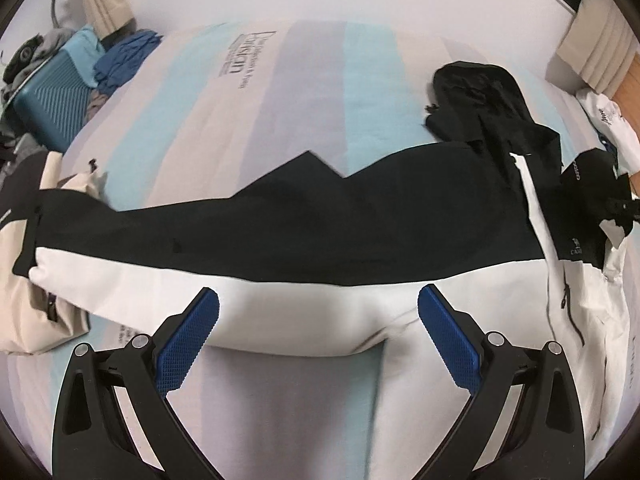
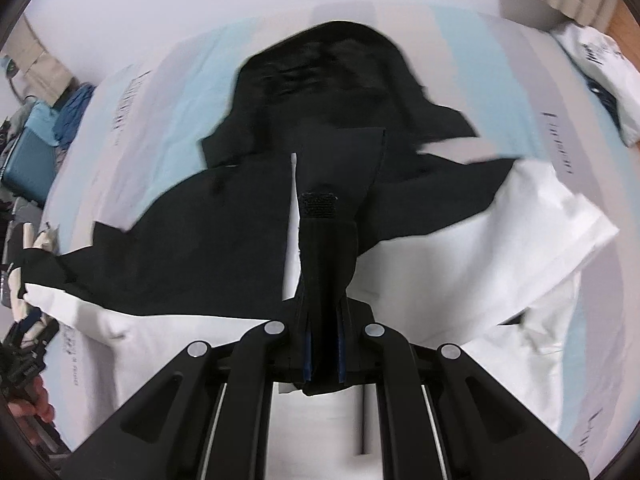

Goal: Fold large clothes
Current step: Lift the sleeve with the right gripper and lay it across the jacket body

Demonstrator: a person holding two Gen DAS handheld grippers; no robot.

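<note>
- Nearest in the right wrist view, the right gripper (image 2: 322,354) is clamped almost fully closed on a black cuff (image 2: 320,240) with a fastening strip, which stands up out of its jaws. This looks like the end of a sleeve of the jacket (image 2: 192,240).
- Nearest in the left wrist view, the left gripper (image 1: 318,334) is wide open and holds nothing. Its blue pads (image 1: 188,344) hover just above the jacket's white lower band (image 1: 280,308).
- The jacket, black above and white below, lies flat across the striped bedsheet (image 1: 248,120), filling most of the bed's width.
- Its long axis runs side to side across both views. One sleeve reaches out to the left edge, over a beige garment (image 1: 24,320).
- The hood (image 1: 480,96) points away from the grippers and the white hem lies nearest them. The zip (image 1: 568,308) is at the right of the left wrist view.
- Judged from this, folding is at an early stage. The body is spread out and not yet folded in half, and one sleeve is only lifted.
- Left to do, likely: lay the held sleeve across the body, bring in the left sleeve, then fold the body over.
- Farther back, a blue suitcase (image 1: 52,104) and a white garment (image 2: 600,72) sit near the bed's corners.
</note>
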